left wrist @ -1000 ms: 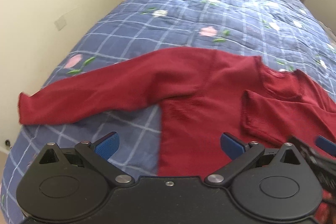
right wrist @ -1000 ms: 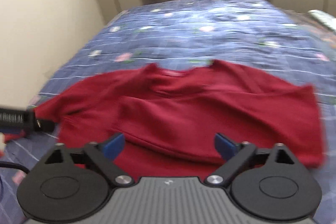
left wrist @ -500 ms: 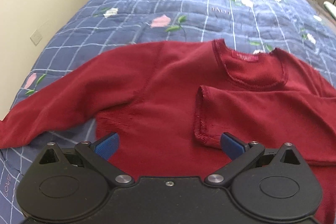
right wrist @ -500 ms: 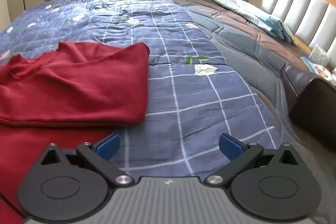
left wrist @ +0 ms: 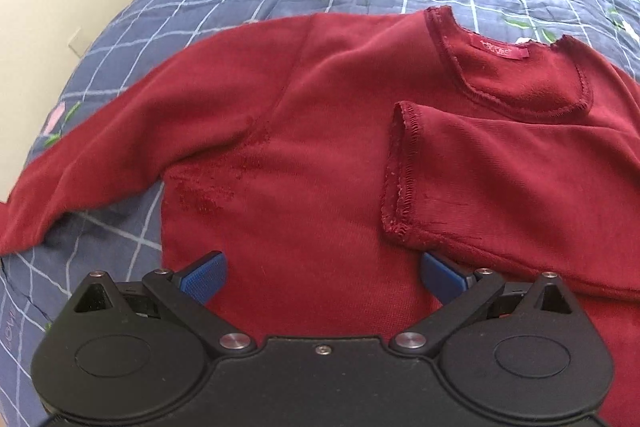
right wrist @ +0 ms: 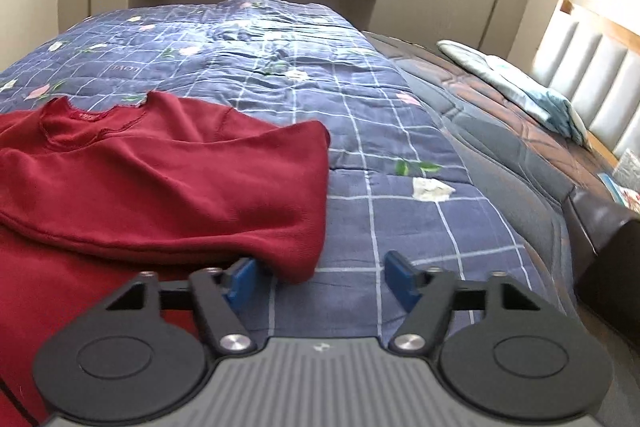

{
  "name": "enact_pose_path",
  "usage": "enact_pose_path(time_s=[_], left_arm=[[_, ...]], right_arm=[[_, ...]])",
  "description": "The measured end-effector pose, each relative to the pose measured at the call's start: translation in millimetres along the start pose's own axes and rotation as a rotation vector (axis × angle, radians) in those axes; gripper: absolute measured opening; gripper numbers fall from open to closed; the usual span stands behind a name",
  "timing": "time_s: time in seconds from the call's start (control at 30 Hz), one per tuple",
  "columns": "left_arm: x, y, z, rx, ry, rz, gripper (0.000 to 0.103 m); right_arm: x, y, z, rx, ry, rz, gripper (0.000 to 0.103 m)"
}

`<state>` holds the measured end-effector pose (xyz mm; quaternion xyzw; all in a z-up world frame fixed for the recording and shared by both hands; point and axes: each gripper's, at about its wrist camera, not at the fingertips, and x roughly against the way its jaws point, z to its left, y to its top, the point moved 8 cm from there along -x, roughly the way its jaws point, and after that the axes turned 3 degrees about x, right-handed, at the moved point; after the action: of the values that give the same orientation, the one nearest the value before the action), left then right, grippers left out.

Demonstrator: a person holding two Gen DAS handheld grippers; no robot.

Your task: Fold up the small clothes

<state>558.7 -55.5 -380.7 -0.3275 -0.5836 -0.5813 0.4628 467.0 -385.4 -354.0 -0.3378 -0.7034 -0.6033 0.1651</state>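
Sweater, dark red, lies flat on the blue checked quilt of the bed, one sleeve folded across its chest, the other stretched out to the side. The left gripper tilts steeply down over the body, fingers wide apart, gripping nothing. The right gripper angles down at the folded edge; its fingers have just been closing, a fold corner between them, not yet pinched.

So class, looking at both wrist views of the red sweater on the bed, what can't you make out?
- Left wrist view: the red sweater's hem, hidden by the left gripper; outstretched sleeve's cuff, cut off at the edge.
- Neck label: print too small.
- Right wrist view: folded edge by the right gripper, blurred; jaws have just been closing, contact unclear.
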Motion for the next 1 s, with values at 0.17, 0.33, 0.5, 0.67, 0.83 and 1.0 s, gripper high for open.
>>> enact_pose_path(time_s=[0.17, 0.33, 0.5, 0.67, 0.83, 1.0], left_arm=[[-0.4, -2.4, -0.1, 0.011, -0.003, -0.009, 0.103], [0.0, -2.4, -0.5, 0.002, -0.003, -0.013, 0.103], [-1.2, -2.6, -0.3, -0.002, -0.010, -0.025, 0.103], [-0.9, -4.3, -2.0, -0.029, -0.012, -0.046, 0.103], [-1.4, -6.0, -3.5, -0.048, -0.011, -0.071, 0.103], [0.8, -5.3, 1.3, -0.007, -0.036, -0.054, 0.103]], right_arm=[[0.1, -0.4, 7.1, 0.048, 0.020, 0.001, 0.011], [13.2, 7.0, 1.3, 0.032, -0.020, -0.016, 0.008], [0.7, -2.1, -8.8, -0.051, -0.001, 0.058, 0.008], [-10.5, -9.5, -8.5, -0.028, -0.022, 0.096, 0.008], [-11.9, -17.9, -18.6, -0.116, -0.034, 0.129, 0.008], [2.1, -25.4, -21.3, -0.108, -0.040, 0.145, 0.039]])
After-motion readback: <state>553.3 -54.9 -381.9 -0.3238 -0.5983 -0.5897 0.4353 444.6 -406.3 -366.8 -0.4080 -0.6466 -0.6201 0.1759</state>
